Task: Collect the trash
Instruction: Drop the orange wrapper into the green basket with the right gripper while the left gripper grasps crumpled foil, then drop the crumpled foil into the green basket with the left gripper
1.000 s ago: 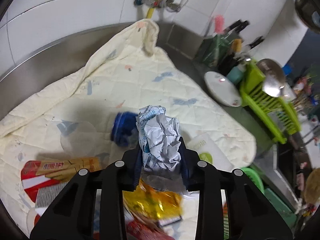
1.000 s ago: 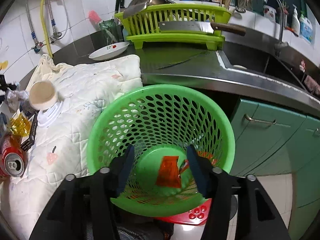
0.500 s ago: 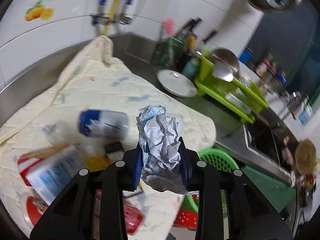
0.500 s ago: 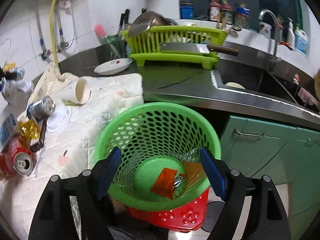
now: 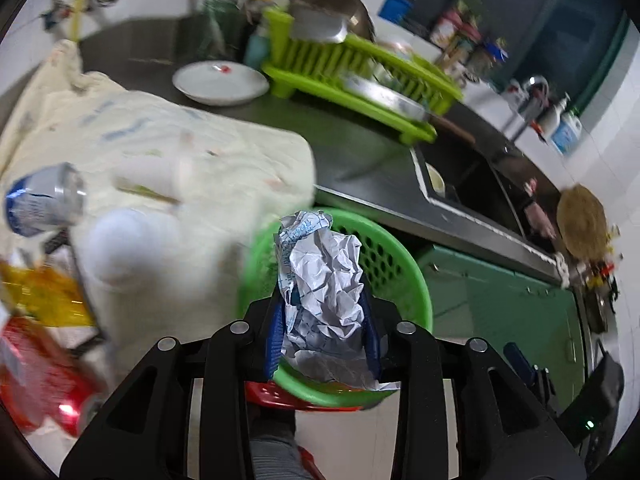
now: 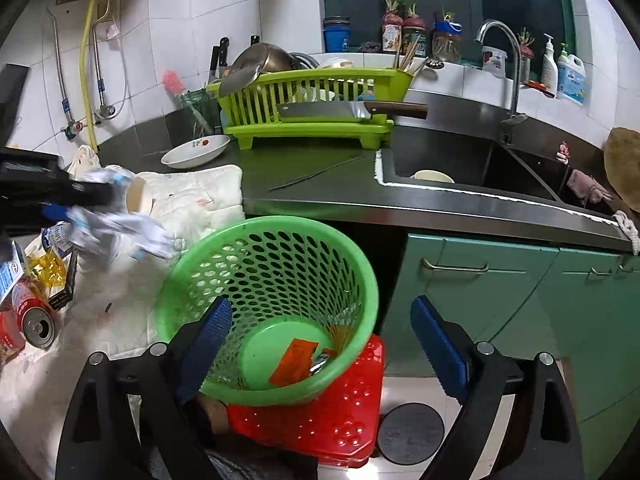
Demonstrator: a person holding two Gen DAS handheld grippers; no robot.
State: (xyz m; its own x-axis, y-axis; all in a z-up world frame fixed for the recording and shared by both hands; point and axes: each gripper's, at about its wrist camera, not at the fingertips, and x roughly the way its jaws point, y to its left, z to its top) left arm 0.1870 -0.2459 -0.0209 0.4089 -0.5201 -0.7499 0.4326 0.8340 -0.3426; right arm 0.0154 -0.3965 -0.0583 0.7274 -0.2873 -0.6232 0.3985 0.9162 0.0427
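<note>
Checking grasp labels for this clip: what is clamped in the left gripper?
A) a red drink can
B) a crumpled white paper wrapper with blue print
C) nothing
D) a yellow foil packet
B: in the left wrist view the crumpled white paper wrapper with blue print sits pinched between the left gripper pads, above the green perforated plastic basket.
</note>
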